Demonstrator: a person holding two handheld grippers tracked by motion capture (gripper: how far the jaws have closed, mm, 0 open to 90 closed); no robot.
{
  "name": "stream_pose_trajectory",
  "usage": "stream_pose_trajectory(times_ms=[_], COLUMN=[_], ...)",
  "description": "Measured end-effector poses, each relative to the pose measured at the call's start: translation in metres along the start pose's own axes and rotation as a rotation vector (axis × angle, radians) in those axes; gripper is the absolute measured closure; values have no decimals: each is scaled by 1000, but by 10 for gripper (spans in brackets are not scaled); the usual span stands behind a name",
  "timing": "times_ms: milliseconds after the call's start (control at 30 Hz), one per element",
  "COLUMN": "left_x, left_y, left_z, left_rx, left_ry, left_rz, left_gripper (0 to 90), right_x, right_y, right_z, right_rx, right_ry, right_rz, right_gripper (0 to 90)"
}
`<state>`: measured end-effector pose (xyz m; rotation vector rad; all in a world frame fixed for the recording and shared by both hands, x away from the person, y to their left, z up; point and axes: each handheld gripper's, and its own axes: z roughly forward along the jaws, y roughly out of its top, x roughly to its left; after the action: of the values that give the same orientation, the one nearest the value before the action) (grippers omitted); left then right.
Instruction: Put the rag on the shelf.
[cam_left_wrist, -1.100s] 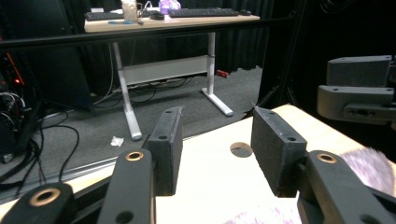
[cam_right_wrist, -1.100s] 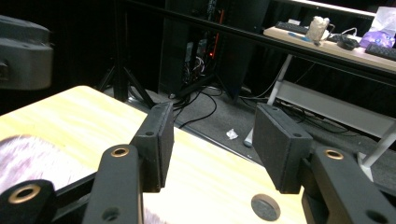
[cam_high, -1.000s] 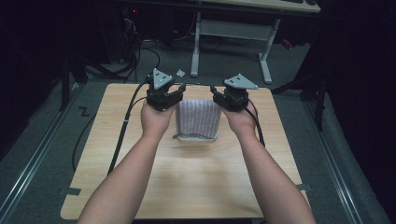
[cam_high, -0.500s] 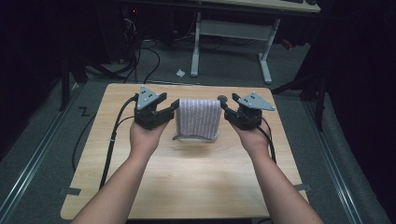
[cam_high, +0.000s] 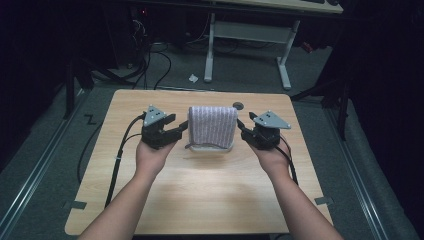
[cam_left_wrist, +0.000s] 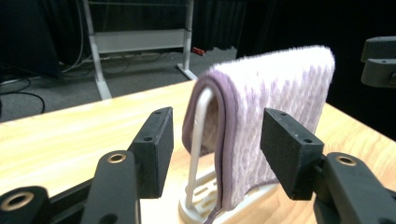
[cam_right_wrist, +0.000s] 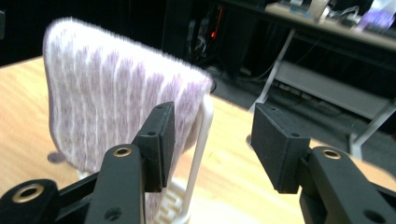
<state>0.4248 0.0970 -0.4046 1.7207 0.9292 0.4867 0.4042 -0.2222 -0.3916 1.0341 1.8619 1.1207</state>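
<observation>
A purple-and-white striped towel (cam_high: 212, 126) is hanging folded over a white rack (cam_high: 209, 147) that is standing near the middle of the far half of the wooden table (cam_high: 200, 195). The left gripper (cam_high: 176, 132) is sitting just beside the towel's left edge, its jaws having just been opening; in the left gripper view they are standing wide apart with the towel's (cam_left_wrist: 261, 126) hanging edge and the rack's (cam_left_wrist: 198, 154) upright between them, the pads not pressing on either. The right gripper (cam_high: 243, 129) is waiting at the towel's right edge, jaws likewise spread wide and gripping nothing; in the right gripper view the towel (cam_right_wrist: 121, 98) and the rack's (cam_right_wrist: 198, 154) white post are showing in the gap.
</observation>
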Motion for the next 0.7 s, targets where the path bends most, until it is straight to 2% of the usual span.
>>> stream_pose_trajectory(times_ms=[33,67,100,167,233,300,333,433,500,600,633,700], left_x=[0,0,-2,-2,-4,-6,-6,-7,-9,-10,-10,-8], left_y=[-7,-7,-15,-20,-29,-45,-45,-62,-73,-95,-103,-118], left_z=[2,2,4,5,6,7,7,7,4,-6,-10,-17], left_rx=[12,12,28,36,51,80,80,110,135,186,207,251], left_ry=[-5,-5,-9,-11,-18,-26,-26,-39,-47,-56,-55,-55], left_rz=[3,3,11,15,21,24,24,8,14,35,48,91], left_gripper=[445,445,445,441,441,441,441,441,441,439,439,439], right_x=[1,1,1,2,3,6,6,9,13,22,22,27], right_y=[-7,-7,-13,-19,-22,-33,-33,-46,-56,-76,-76,-90], right_z=[0,0,0,0,-1,-2,-2,-4,-6,-10,-10,-12], right_rx=[2,2,20,35,35,56,56,71,87,123,123,150], right_ry=[-9,-9,-2,-6,-7,1,1,17,23,39,39,46], right_rz=[-11,-11,0,-7,-6,4,4,28,41,57,57,61], right_gripper=[500,500,494,501,502,504,504,502,502,499,499,495])
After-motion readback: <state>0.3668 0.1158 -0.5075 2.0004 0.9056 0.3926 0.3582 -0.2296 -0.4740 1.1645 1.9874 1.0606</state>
